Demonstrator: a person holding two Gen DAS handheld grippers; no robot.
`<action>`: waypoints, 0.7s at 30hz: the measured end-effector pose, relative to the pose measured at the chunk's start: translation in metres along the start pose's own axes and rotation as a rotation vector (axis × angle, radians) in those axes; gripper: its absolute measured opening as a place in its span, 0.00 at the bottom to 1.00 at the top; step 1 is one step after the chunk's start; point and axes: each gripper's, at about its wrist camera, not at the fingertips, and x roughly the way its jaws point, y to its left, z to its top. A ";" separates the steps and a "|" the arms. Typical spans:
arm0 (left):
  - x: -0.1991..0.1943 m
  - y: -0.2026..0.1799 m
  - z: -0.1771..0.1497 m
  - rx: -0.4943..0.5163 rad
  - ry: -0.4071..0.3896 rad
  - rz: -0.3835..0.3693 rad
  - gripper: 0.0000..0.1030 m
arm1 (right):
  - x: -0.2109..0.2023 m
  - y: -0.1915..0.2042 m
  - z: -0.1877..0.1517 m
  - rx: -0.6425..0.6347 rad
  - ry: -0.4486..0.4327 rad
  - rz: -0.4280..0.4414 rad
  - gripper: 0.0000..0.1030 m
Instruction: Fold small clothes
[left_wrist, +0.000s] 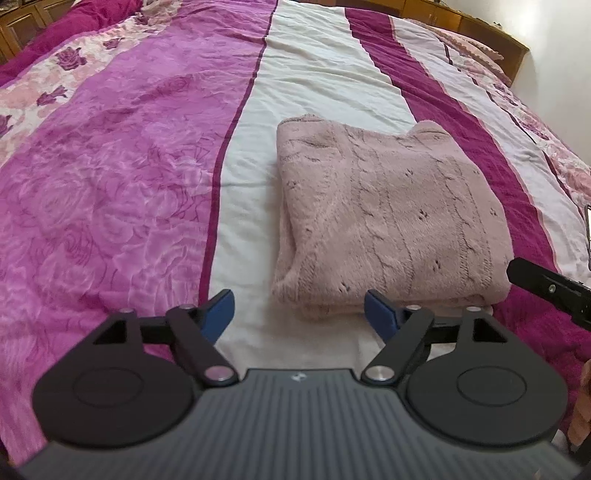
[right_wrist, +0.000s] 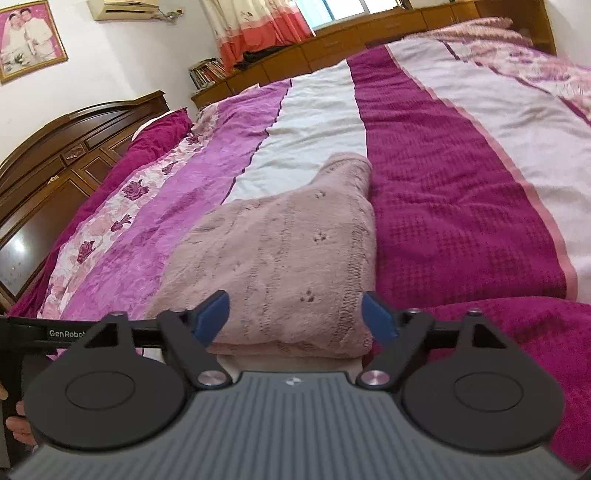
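Note:
A pale pink knitted sweater lies folded into a thick rectangle on the white stripe of the bed cover. My left gripper hovers open just short of the sweater's near left corner, nothing between its blue pads. In the right wrist view the same sweater fills the middle, and my right gripper stands open over its near edge without pressing on it. A black part of the right gripper shows at the right edge of the left wrist view. Part of the left gripper shows at the left edge of the right wrist view.
The bed cover has magenta, lilac and floral stripes. A dark wooden headboard stands at the left, and wooden cabinets with curtains run along the far side. A person's hand shows at the lower left.

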 end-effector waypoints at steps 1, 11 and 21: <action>-0.001 -0.002 -0.002 -0.004 0.005 0.004 0.79 | -0.002 0.003 -0.001 -0.005 -0.006 -0.008 0.91; 0.001 -0.019 -0.020 0.013 0.036 0.032 0.79 | -0.001 0.013 -0.009 -0.026 0.042 -0.046 0.98; 0.012 -0.032 -0.031 0.030 0.066 0.054 0.79 | 0.010 0.014 -0.016 -0.035 0.090 -0.073 0.98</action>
